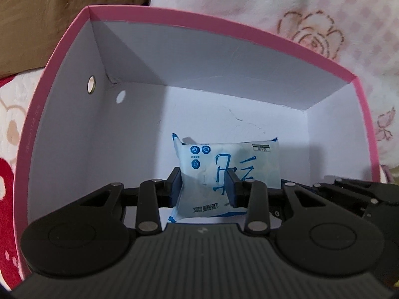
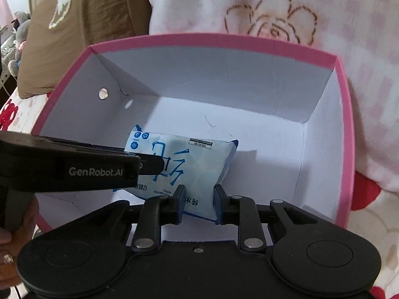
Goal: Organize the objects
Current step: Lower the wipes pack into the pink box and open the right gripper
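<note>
A light blue pack of wet wipes (image 1: 251, 164) with dark blue lettering is inside a pink box (image 1: 224, 28) with a white interior, low over its floor. My left gripper (image 1: 204, 186) is shut on the pack's near left part, both pads pressing its sides. In the right wrist view the same pack (image 2: 199, 159) is pinched at its near right end by my right gripper (image 2: 198, 201), also shut on it. The left gripper's black body (image 2: 74, 169), marked GenRobot.AI, crosses the left of that view and hides part of the pack.
The pink box (image 2: 346, 114) sits on a pink-and-white blanket with rose patterns (image 2: 274, 22). A brown cushion (image 2: 82, 17) lies behind the box at the left. A small metal eyelet (image 1: 91, 84) pierces the box's left wall. A person's hand (image 2: 10, 244) holds the left gripper.
</note>
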Available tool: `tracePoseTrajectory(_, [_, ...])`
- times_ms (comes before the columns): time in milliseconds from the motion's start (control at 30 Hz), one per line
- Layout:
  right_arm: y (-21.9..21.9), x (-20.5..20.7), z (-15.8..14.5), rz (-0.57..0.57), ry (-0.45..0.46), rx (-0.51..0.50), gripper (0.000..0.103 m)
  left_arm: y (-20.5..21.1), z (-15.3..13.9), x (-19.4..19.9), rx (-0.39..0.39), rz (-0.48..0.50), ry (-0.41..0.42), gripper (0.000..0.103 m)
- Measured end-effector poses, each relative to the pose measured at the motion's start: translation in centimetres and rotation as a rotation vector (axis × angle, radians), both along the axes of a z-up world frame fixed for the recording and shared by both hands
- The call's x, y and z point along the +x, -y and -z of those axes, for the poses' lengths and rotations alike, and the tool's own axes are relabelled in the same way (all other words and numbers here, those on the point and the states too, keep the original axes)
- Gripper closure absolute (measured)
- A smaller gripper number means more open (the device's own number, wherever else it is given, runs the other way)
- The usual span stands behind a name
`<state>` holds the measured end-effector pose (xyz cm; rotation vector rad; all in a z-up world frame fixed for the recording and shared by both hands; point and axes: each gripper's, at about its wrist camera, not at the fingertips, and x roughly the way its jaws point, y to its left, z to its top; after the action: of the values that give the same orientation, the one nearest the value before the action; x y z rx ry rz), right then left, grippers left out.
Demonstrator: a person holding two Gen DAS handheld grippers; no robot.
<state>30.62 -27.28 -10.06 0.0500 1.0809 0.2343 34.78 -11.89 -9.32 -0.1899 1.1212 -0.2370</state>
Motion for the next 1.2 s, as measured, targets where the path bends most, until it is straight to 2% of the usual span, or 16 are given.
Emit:
tracePoseTrajectory(67, [-0.2, 0.1, 0.2, -0.002, 0.003, -0.012, 0.078, 0.1, -0.1, 0.2, 0.029, -0.004, 0.008, 0.070])
tracePoseTrajectory(167, [-0.3, 0.0, -0.1, 0.025, 0.021, -0.040, 0.077, 0.2, -1.0, -0.3, 0.051, -0.001, 0.045, 0.063])
tracePoseTrajectory(267, [-0.6, -0.9, -0.9, 0.011, 0.063, -0.072, 0.074, 0.0, -2.2, -1.1, 0.064, 0.004, 0.064, 0.062])
tracePoseTrajectory(500, [-0.2, -4.3, -4.0, -0.042, 0.112, -0.017, 0.072, -1.4, -6.7, -5.1, 0.094, 0.052, 0.156, 0.062])
tracePoseTrajectory(667, [-0.2, -7.4, -6.4, -0.078, 0.155, 0.008, 0.071, -2.5, -9.3, -7.7, 0.074, 0.074, 0.154, 0.062])
tracePoseTrajectory(767, [-0.5, -9.1, -8.0, -0.098, 0.178, 0.010, 0.070, -2.6, -10.6, -9.4, 0.090, 0.083, 0.157, 0.061])
tracePoseTrajectory(1033, [-0.6, -13.0, -11.3, -0.131, 0.216, -0.004, 0.059, -3.8, -14.1, -13.6, 0.065, 0.111, 0.153, 0.052])
tracePoseTrajectory(1200, [-1.2, -14.9, -12.7, -0.160, 0.231, -0.017, 0.045, -4.3, -15.5, -16.1, 0.077, 0.133, 0.160, 0.045])
